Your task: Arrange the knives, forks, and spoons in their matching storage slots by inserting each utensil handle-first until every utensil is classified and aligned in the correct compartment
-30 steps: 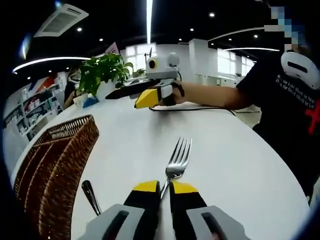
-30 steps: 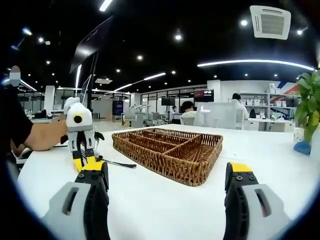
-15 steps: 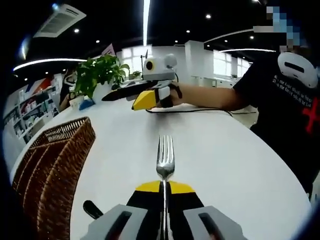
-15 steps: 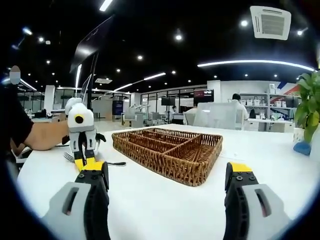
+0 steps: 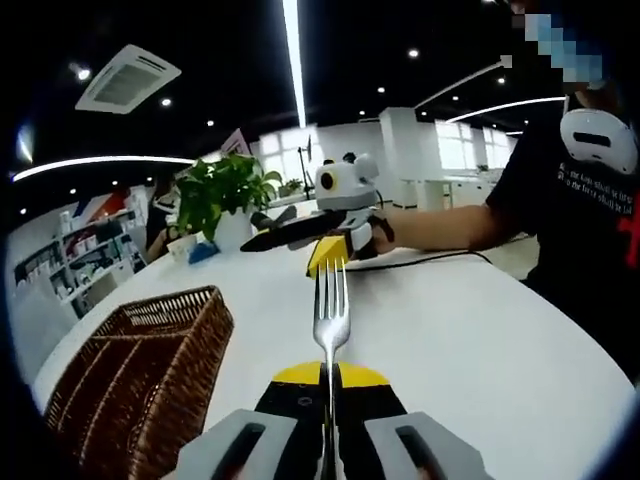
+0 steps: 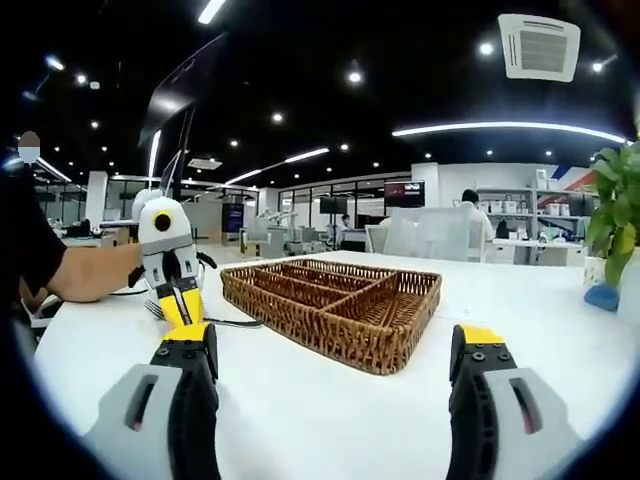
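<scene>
Tabletop [image 5: 470, 340]: white, round-edged, carries the basket; also seen in the right gripper view [image 6: 330, 410]

Person [image 5: 585, 200]: dark shirt, at the far right of the left gripper view, forearm stretched along the tabletop edge toward the right gripper; in the right gripper view a sleeve and forearm enter from the left

Basket [image 6: 335, 305]: brown wicker tray, low walls, inner walls splitting it into long slots; no utensil visible inside from this low angle; stands on the tabletop, right of the left gripper in the right gripper view; in the left gripper view [image 5: 140, 385] it lies at lower left, beside the left gripper

Plant [image 5: 225, 195]: green, in a white pot, at the far tabletop edge; a blue object just beside the pot; leaves also at the right edge of the right gripper view [image 6: 612, 195]

Right gripper [image 6: 335, 375]: yellow-tipped jaws spread wide, nothing between them, pointing at the basket; in the left gripper view [image 5: 330, 250] it sits across the tabletop, behind the fork tines

Left gripper [image 5: 328, 375]: jaws closed narrow on the fork handle; in the right gripper view [image 6: 180, 305] it is tilted down, left of the basket

Fork [image 5: 330, 310]: silver, four tines, held by its handle in the left gripper, tines pointing away from the camera, lifted above the tabletop; in the right gripper view its tines cannot be made out clearly
</scene>
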Available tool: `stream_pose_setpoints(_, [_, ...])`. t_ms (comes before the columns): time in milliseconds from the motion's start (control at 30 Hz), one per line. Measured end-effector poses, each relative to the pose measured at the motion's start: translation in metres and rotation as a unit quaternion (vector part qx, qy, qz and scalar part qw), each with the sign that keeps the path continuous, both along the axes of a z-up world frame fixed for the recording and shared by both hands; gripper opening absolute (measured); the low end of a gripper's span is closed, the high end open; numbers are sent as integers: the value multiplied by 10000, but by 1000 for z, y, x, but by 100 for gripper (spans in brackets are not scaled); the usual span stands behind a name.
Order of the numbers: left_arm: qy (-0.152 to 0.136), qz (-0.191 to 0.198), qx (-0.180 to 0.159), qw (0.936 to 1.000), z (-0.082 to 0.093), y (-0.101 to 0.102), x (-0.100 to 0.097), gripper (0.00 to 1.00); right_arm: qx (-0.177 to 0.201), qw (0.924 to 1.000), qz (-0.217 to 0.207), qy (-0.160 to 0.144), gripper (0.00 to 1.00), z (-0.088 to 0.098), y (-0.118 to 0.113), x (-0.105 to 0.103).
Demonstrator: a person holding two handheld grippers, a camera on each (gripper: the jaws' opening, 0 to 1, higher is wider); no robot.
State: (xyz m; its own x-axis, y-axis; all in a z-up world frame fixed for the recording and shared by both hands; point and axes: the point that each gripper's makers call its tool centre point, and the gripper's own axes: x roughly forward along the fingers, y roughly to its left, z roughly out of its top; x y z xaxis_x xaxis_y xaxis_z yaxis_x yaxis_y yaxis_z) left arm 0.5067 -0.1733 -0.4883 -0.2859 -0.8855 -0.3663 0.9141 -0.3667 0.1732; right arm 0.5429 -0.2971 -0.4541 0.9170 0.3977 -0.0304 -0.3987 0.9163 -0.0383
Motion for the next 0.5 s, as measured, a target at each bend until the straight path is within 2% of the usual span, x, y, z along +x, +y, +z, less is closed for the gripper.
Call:
stream_pose_setpoints(200, [-50,-38,-20,10000,2,-2,-7,1,31,9999,-72,-91,99,5,-4,1])
stream_pose_setpoints(267, [-126,-133,-78,9998,9,-4,-14,1,484,9987,-58,-169,99,15,-7,0])
stream_pose_setpoints(300, [-161,-156,-94,9997,12,-5,-17,1,582,9981,-94,-180,99,17,-10,0])
stream_pose_setpoints(433, [-341,-167,-179,9991,25,-11,-25,1,510,9979,-343,-186,99,15,-25,2])
stream_pose_setpoints(500, [-404,-54,20,9992,25,-10,-22,1,508,9978,-382,-163,99,13,-25,2])
